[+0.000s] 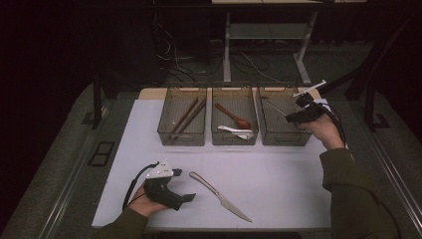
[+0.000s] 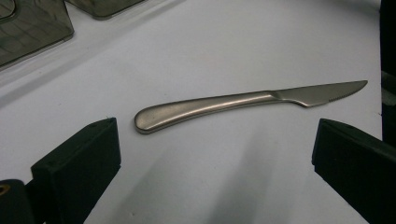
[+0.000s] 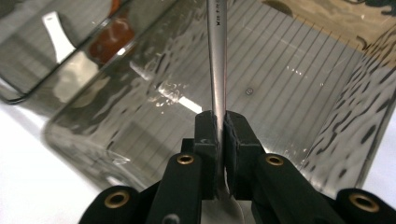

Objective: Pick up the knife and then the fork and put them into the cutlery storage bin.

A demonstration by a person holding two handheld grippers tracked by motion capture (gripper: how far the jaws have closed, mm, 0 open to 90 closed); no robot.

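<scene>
A steel table knife [image 1: 219, 196] [image 2: 219, 105] lies on the white mat, handle toward the left hand. My left gripper [image 1: 185, 185] [image 2: 215, 140] rests just left of it, open, and its jaws stand wide apart on either side of the handle end without touching it. At the back right, my right gripper [image 1: 292, 117] [image 3: 220, 126] is shut on the thin handle of a metal utensil [image 1: 275, 107] [image 3: 217, 56], which it holds over the right-hand bin [image 1: 286, 137] [image 3: 303, 93]. The utensil's far end is hidden.
Three translucent bins stand in a row at the mat's far edge. Brown chopsticks [image 1: 186, 115] lie in the left bin [image 1: 182, 137]. The middle bin [image 1: 234, 139] has a reddish-brown spoon [image 1: 234, 117] and a white spoon [image 1: 236, 132]. Bare mat stretches between bins and knife.
</scene>
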